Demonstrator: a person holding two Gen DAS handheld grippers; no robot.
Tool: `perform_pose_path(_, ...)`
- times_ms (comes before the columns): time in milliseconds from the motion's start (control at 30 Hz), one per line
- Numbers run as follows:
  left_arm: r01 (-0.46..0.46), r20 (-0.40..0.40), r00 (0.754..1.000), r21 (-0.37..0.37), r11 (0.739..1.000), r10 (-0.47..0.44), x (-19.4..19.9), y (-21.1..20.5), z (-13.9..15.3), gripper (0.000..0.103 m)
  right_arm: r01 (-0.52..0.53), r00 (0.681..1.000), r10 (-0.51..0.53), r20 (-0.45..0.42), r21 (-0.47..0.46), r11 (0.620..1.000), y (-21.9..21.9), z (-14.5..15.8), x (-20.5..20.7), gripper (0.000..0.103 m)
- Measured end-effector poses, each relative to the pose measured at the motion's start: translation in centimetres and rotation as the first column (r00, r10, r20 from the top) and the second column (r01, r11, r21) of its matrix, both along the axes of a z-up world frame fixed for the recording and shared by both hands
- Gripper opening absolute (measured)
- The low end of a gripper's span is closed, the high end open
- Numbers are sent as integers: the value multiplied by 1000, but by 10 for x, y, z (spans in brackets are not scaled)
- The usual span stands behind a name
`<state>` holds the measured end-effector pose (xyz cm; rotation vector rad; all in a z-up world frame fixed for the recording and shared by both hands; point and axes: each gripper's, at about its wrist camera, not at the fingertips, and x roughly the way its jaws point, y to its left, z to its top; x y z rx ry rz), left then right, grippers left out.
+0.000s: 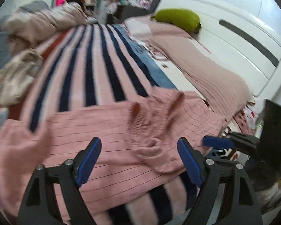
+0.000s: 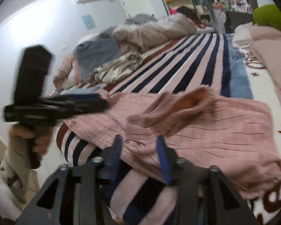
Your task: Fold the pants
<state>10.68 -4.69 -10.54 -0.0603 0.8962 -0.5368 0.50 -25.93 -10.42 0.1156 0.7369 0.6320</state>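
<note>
Left tool (image 1: 139, 147): black frame, blue pads, nearest the lens; jaws spread wide, nothing between them, poised just above the cloth.
Right tool (image 2: 138, 140): same make; jaws parted to a middling gap, empty, at the near edge of the garment. In the left view its blue pad shows at the pants' right edge.
Pants (image 1: 106, 131): pink, soft woven fabric with thin dark grid lines; lying across the near end of the bed, spread flat at the sides, rumpled in the middle.
Waistband (image 2: 178, 110): gathered, elastic, rust-coloured lining showing; bunched and partly turned over.
Bed cover (image 1: 95, 61): pink, white and navy striped, beneath the pants.
Handling: judged light, limp, non-slippery, not fragile; it will sag and crease when lifted.
Hold: judged best at the waistband's two outer corners, one tool each, pinching both layers.
</note>
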Motion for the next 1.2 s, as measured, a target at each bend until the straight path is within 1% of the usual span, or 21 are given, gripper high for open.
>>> perform_pose_path(67,14,-44,999,28,1000,-12,11,-16,-12,80,32,999,-32,39,-13,999,-11,6,-12,46)
perform_pose_path(133,14,-75,997,50,999,-10,21,-25,-22,80,92,994,-90,68,-21,996,-25,8,-22,46)
perform_pose_path(233,25,-143,989,30,999,-21,37,-33,-39,80,153,986,-154,70,16,988,-47,7,-36,46)
perform_pose_path(300,2,-182,983,13,1000,0,48,-35,-50,79,184,981,-187,57,47,982,-59,6,-40,46)
perform_pose_path(367,-12,-176,984,-9,1000,10,49,-32,-51,58,212,975,-217,43,95,973,-71,6,-44,46)
perform_pose_path(400,-10,-175,985,-17,1000,6,48,-32,-51,36,225,972,-231,40,116,967,-76,7,-46,46)
perform_pose_path(433,-5,-177,984,-33,999,0,47,-31,-49,18,241,968,-248,36,138,961,-82,8,-48,46)
perform_pose_path(467,-2,-176,984,-65,998,-9,44,-28,-47,13,249,966,-257,34,149,957,-88,8,-48,46)
perform_pose_path(533,-26,-140,990,-75,997,16,38,-21,-38,13,268,960,-277,31,178,947,-96,10,-49,46)
perform_pose_path(567,-55,-111,993,-78,995,46,33,-16,-33,13,274,958,-285,30,194,942,-100,12,-49,46)
perform_pose_path(600,-76,-103,993,-100,992,66,29,-9,-29,13,275,958,-286,30,199,941,-101,12,-48,46)
perform_pose_path(633,-92,-108,991,-124,988,79,26,-2,-27,13,274,958,-286,32,199,941,-102,13,-48,46)
perform_pose_path(700,-113,-126,987,-125,986,97,21,7,-28,13,268,959,-281,44,186,945,-100,17,-48,46)
perform_pose_path(833,-162,-134,979,-40,986,155,16,14,-43,16,242,966,-254,49,182,953,-95,17,-47,46)
perform_pose_path(867,-175,-130,977,-36,984,169,16,17,-46,16,238,967,-250,48,180,954,-93,16,-46,46)
perform_pose_path(933,-192,-137,974,-61,980,182,15,27,-47,16,234,969,-245,44,170,957,-90,14,-43,46)
perform_pose_path(1000,-185,-140,975,-75,980,174,13,31,-44,16,229,970,-239,39,166,959,-88,13,-42,46)
perform_pose_path(1033,-174,-144,976,-68,982,163,12,31,-44,19,227,971,-236,36,165,960,-88,12,-40,46)
perform_pose_path(1067,-165,-144,977,-44,985,157,12,30,-43,21,226,972,-234,33,165,960,-88,12,-39,46)
perform_pose_path(1133,-189,-119,975,-1,982,187,9,31,-40,47,228,971,-236,31,159,961,-88,11,-38,46)
perform_pose_path(1200,-183,-123,976,-31,983,178,12,37,-38,58,232,970,-240,33,155,960,-87,11,-38,46)
